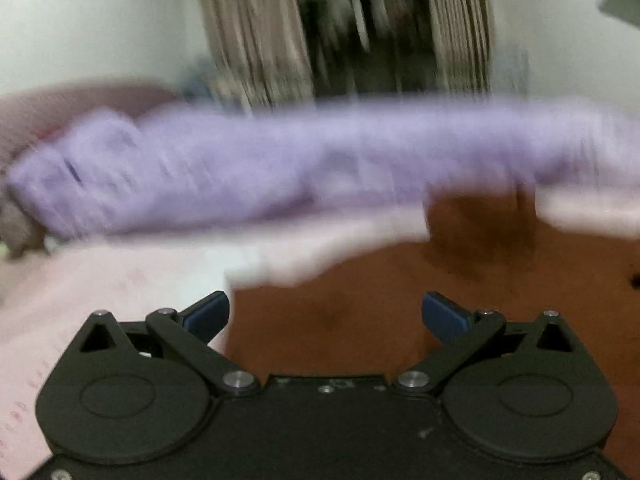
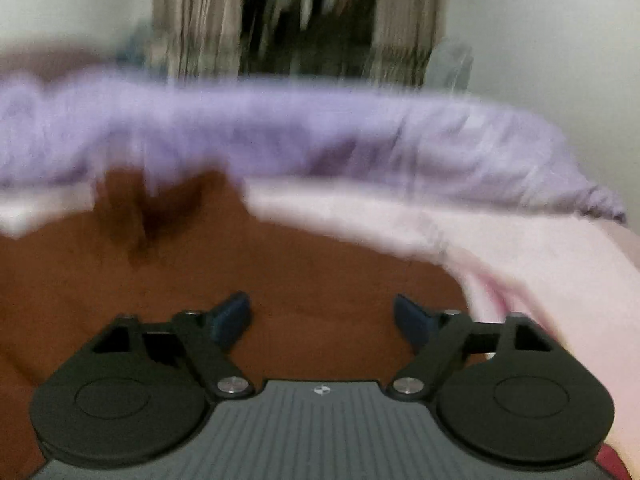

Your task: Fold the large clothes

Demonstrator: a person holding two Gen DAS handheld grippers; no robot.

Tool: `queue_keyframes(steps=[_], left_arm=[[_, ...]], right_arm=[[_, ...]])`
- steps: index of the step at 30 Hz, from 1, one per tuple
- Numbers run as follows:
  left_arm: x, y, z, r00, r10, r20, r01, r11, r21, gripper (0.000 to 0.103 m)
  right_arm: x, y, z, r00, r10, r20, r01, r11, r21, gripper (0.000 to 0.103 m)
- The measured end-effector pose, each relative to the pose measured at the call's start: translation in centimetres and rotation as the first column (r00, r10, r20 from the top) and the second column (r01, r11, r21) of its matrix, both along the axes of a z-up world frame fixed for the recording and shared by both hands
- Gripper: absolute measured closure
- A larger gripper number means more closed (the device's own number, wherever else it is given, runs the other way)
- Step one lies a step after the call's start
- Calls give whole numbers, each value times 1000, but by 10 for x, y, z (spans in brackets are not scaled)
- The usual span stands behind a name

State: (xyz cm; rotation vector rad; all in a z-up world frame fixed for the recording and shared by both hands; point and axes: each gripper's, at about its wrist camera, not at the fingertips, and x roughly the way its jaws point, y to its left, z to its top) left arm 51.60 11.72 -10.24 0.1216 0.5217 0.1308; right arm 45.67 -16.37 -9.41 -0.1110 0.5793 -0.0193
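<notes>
Lying blurred beyond both wide-open, empty hand-held grippers (image 1: 325,312) (image 2: 322,314), a lilac garment (image 1: 280,168) spans pink bedding (image 2: 540,248).

Both wrist cameras look forward, low over the bed. Each faces the lavender garment (image 1: 280,168) (image 2: 280,132) and curtains (image 1: 248,40) (image 2: 192,20) beyond.

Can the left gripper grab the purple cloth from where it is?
Probably yes. The left gripper is open and empty, and the purple garment lies straight ahead across the pink sheet. Only bare brown surface sits between them. The picture is blurry, so that is a guess.
</notes>
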Motion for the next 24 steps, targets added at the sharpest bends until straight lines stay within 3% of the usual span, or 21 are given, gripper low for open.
queue_keyframes(steps=[1, 5, 8, 10, 12, 14, 17, 20, 24], left_arm=[[12, -7, -15, 997, 16, -74, -12, 998, 58, 0], [1, -28, -2, 997, 69, 32, -73, 988, 140, 0], [-27, -37, 22, 988, -9, 157, 1, 999, 52, 0], [-41, -43, 32, 977, -77, 200, 80, 997, -6, 0], [-47, -50, 33, 965, -156, 210, 167, 985, -36, 0], [-41, -65, 21, 966, -215, 145, 220, 975, -20, 0], [-17, -79, -10, 982, -183, -54, 184, 983, 1, 0], [-13, -79, -11, 981, -182, -64, 182, 983, -5, 0], [-24, -74, 6, 985, -146, -90, 143, 989, -37, 0]], right_arm=[[6, 0, -7, 1000, -9, -24, 9, 1000, 2, 5], [-4, -4, 7, 999, -33, 16, 32, 999, 39, 13], [-17, -2, 24, 998, -5, 62, -3, 993, 120, 15], [-31, 1, 33, 993, 23, 117, -44, 982, 183, 15], [-37, 11, 38, 990, 52, 130, -76, 979, 188, 13], [-33, 23, 33, 992, 78, 99, -92, 985, 148, 13], [-14, 33, 8, 999, 46, -20, -44, 995, 92, 13], [-11, 38, 2, 999, 53, -12, -52, 997, 49, 13], [-30, 38, 26, 998, 54, 42, -56, 997, 49, 16]])
